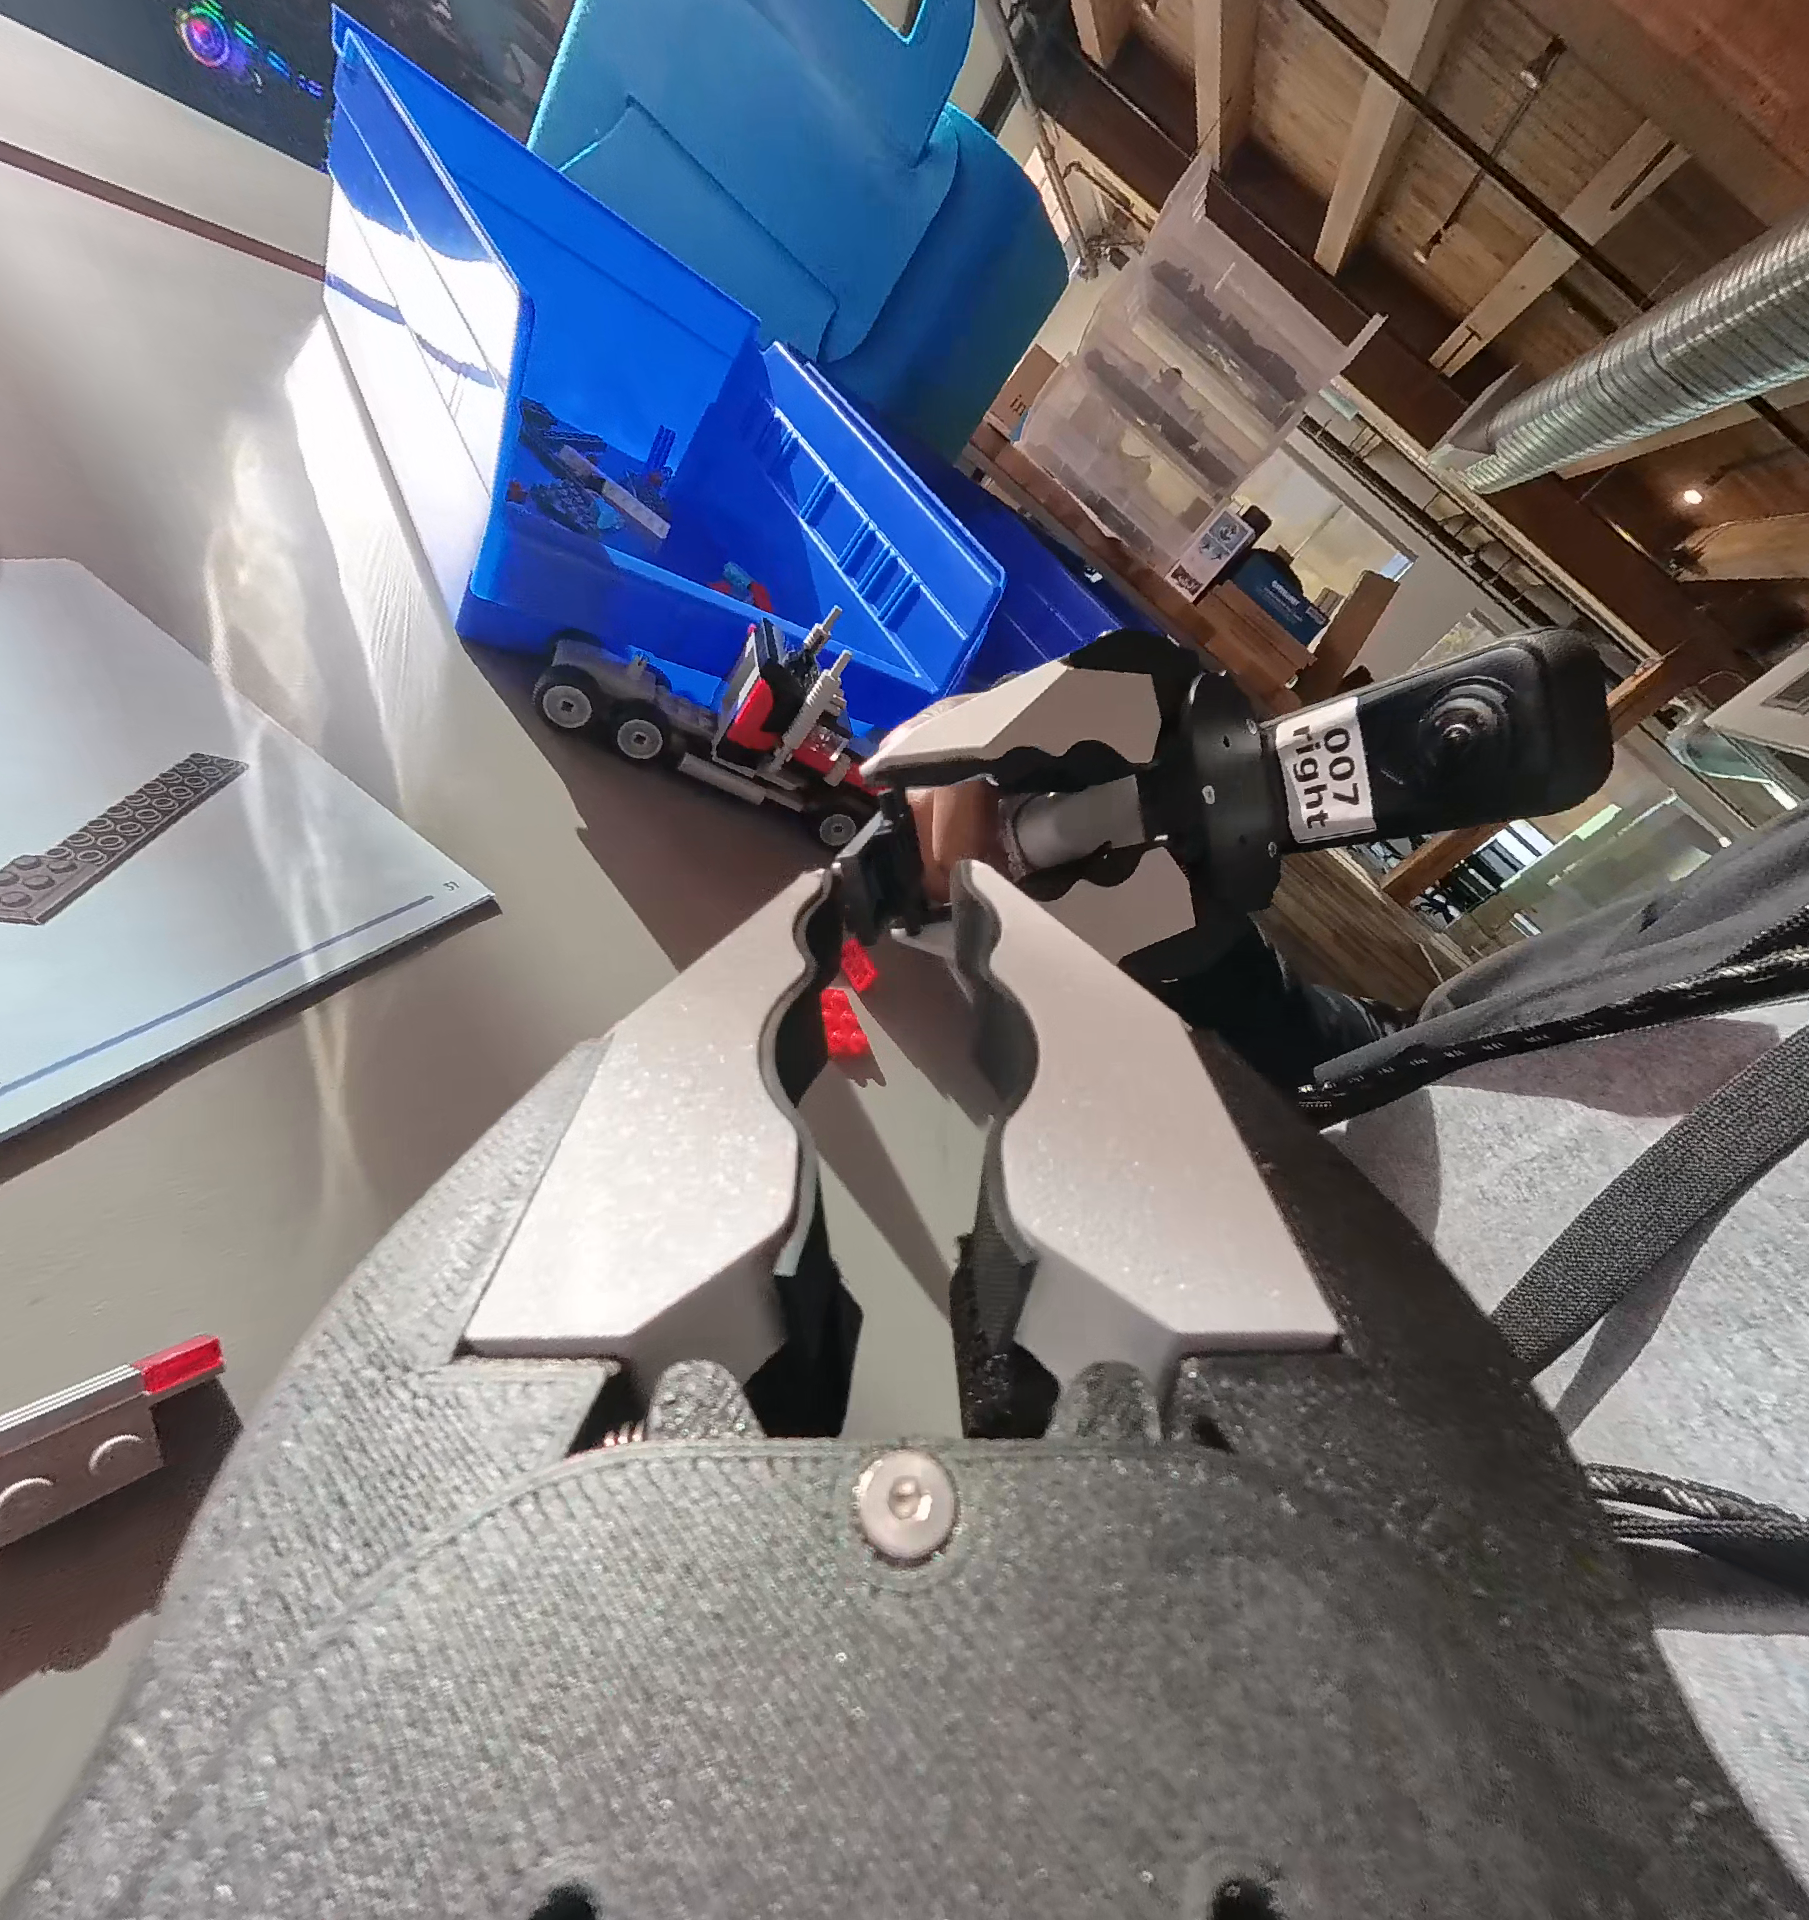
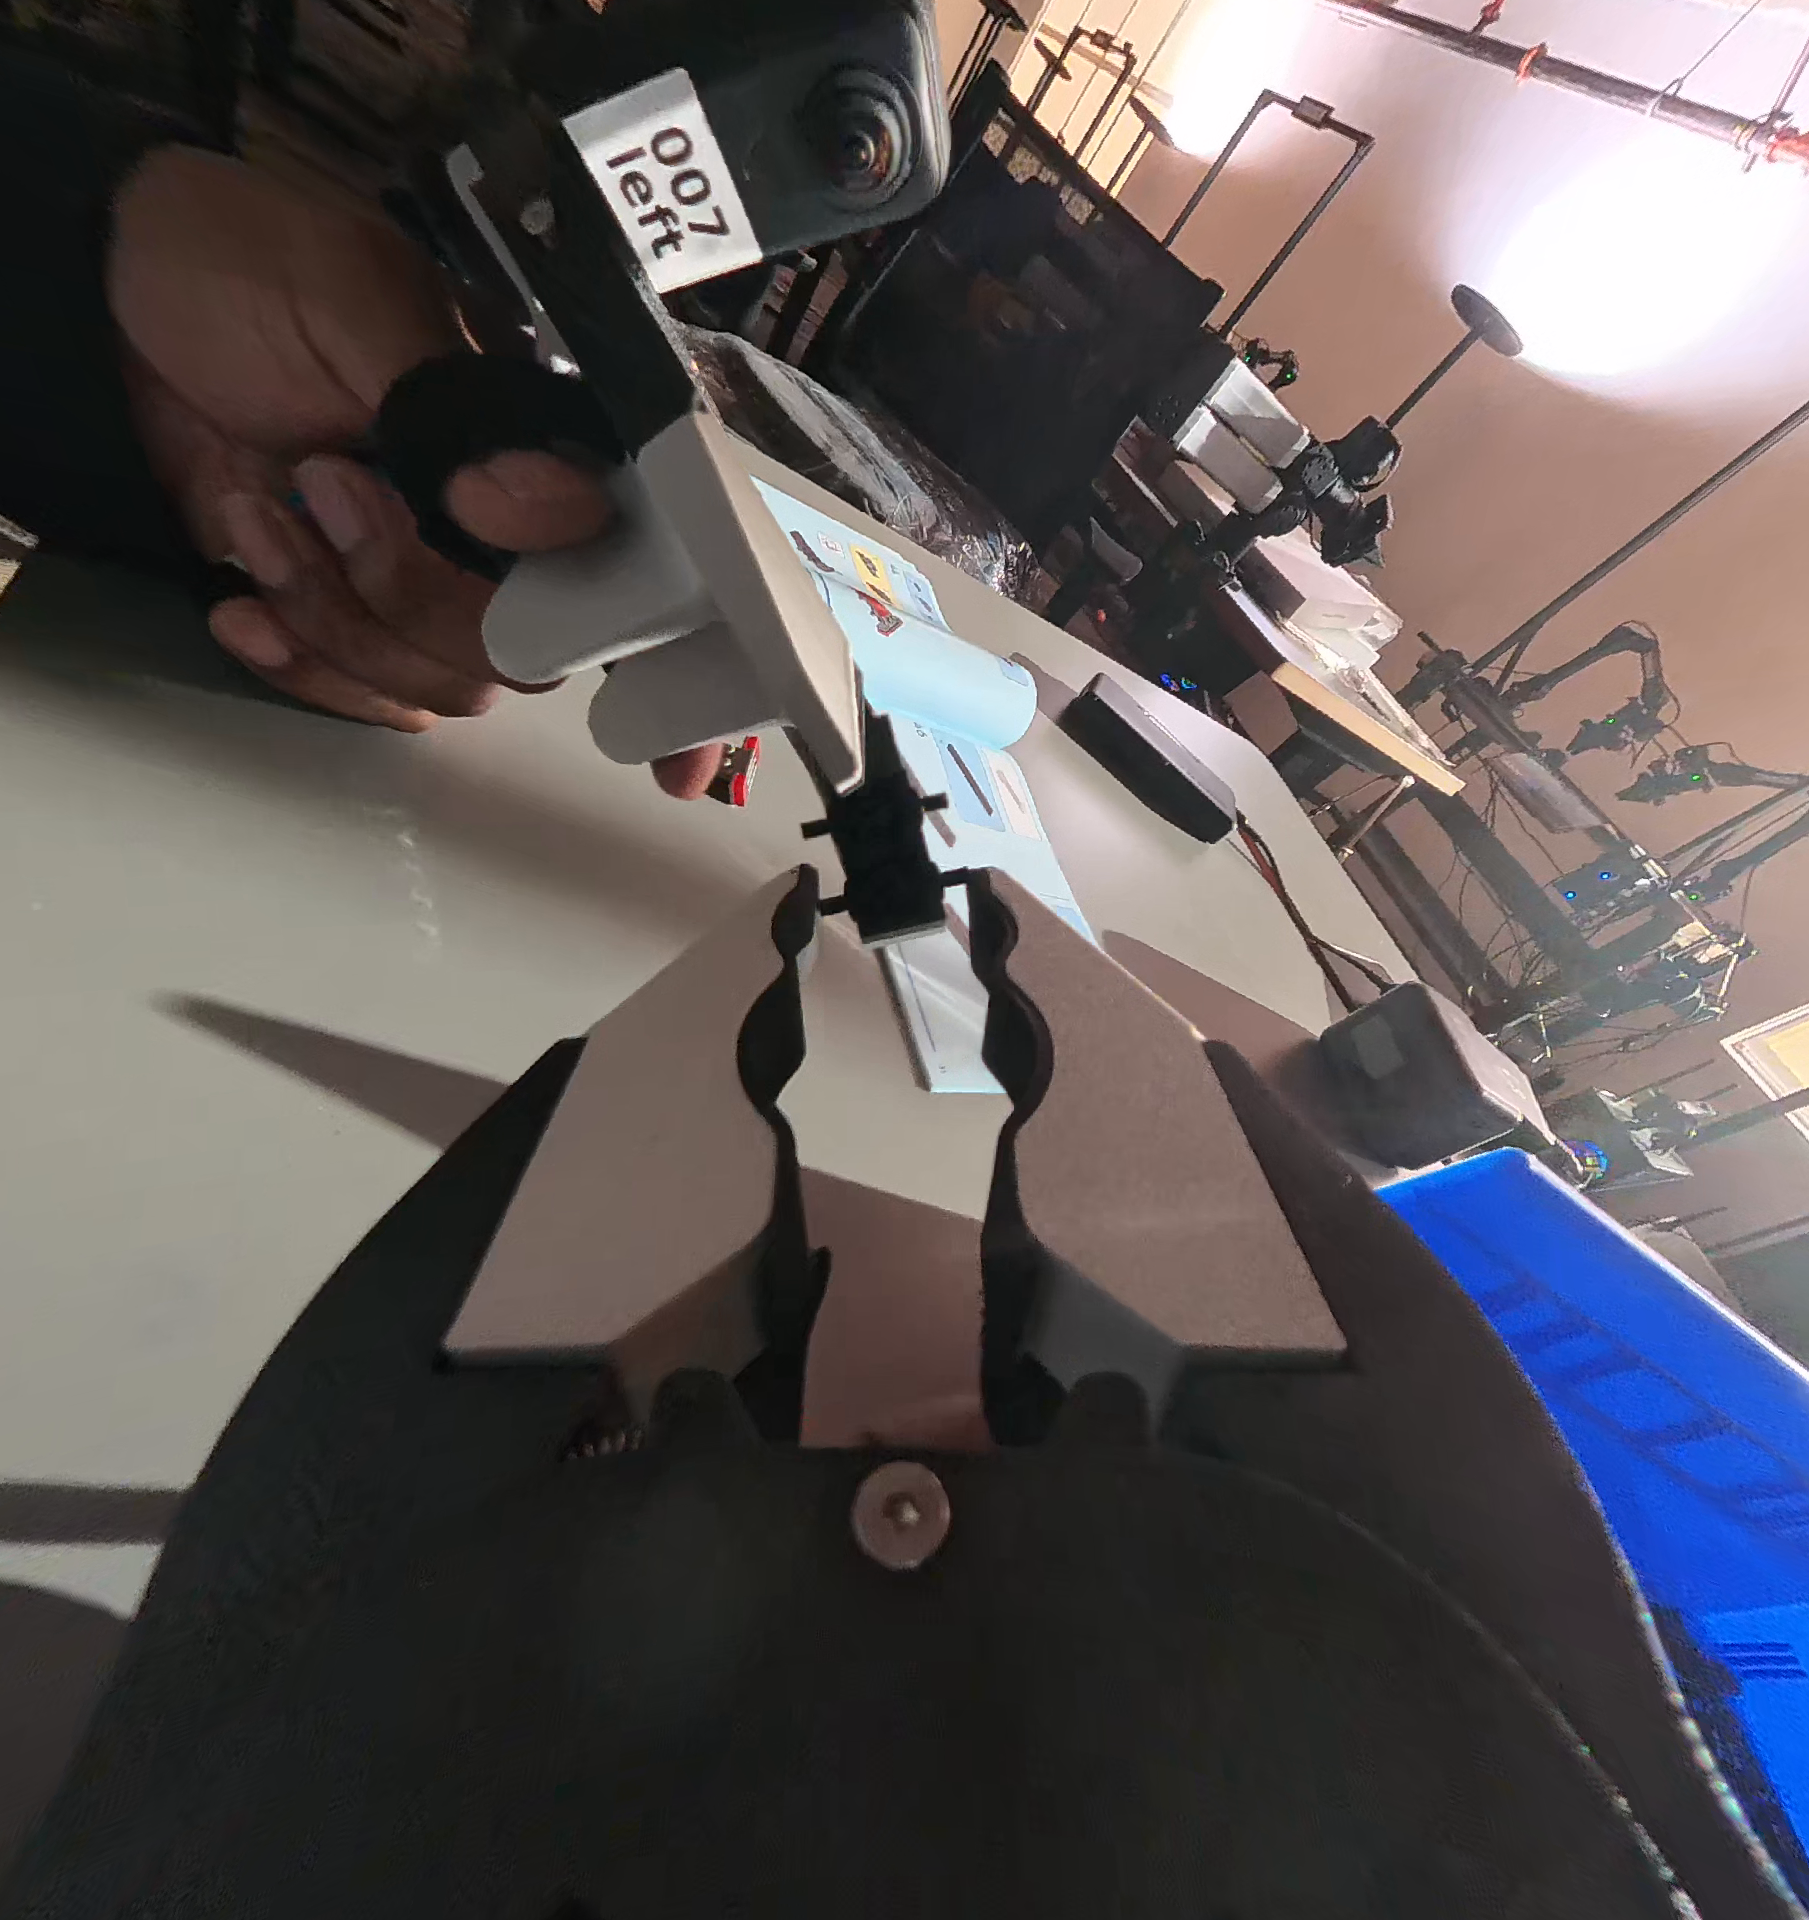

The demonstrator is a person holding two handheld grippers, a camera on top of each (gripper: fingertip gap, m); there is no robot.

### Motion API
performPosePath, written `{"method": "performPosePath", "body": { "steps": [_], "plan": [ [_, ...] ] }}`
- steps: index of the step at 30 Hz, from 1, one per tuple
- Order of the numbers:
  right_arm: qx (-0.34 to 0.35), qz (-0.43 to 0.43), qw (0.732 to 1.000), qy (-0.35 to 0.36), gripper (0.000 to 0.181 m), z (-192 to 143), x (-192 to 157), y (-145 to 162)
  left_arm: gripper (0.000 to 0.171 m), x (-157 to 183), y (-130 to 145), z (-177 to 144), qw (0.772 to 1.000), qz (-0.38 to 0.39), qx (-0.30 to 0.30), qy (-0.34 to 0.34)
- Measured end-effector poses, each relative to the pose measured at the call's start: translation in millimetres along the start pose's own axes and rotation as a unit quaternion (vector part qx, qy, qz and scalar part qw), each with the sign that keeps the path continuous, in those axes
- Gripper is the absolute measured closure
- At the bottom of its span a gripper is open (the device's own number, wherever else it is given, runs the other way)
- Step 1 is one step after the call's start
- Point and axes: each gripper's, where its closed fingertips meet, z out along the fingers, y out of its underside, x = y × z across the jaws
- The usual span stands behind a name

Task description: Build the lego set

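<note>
My left gripper (image 1: 895, 883) and my right gripper (image 2: 892, 883) meet tip to tip above the grey table (image 1: 256, 468). A small black lego assembly (image 1: 879, 878) with side pins and a light grey plate at one end sits between both pairs of fingertips. It also shows in the right wrist view (image 2: 884, 862). My left gripper (image 2: 848, 774) comes down on it from above, and my right gripper (image 1: 895, 847) comes in from the right. Both are closed on it. Two red bricks (image 1: 843, 1023) lie on the table below.
A red, black and grey lego truck (image 1: 713, 717) stands in front of a blue parts bin (image 1: 671, 499). An open instruction booklet (image 1: 152, 810) lies at left. A grey piece with red ends (image 1: 58, 1455) lies near me. A black box (image 2: 1149, 758) sits beyond the booklet (image 2: 941, 686). The tips of both grippers are at nearly the same place.
</note>
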Motion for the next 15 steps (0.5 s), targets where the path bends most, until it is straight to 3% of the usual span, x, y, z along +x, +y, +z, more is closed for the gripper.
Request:
{"method": "performPosePath", "body": {
  "steps": [2, 8, 15],
  "plan": [
    [0.006, -0.007, 1.0, 0.005, 0.149, -1, 1, -2, 0.161, 2, 0, 0, 1.0, 0.004, 0.002, 0.004],
    [0.023, -0.002, 1.0, -0.001, 0.146, -5, 0, -8, 0.162, 9, -7, -4, 0.999, 0.045, 0.024, 0.015],
    [0.059, 0.096, 0.992, -0.056, 0.138, -12, -3, -20, 0.162, 18, -7, -16, 0.975, 0.22, 0.007, 0.005]
  ]
}}
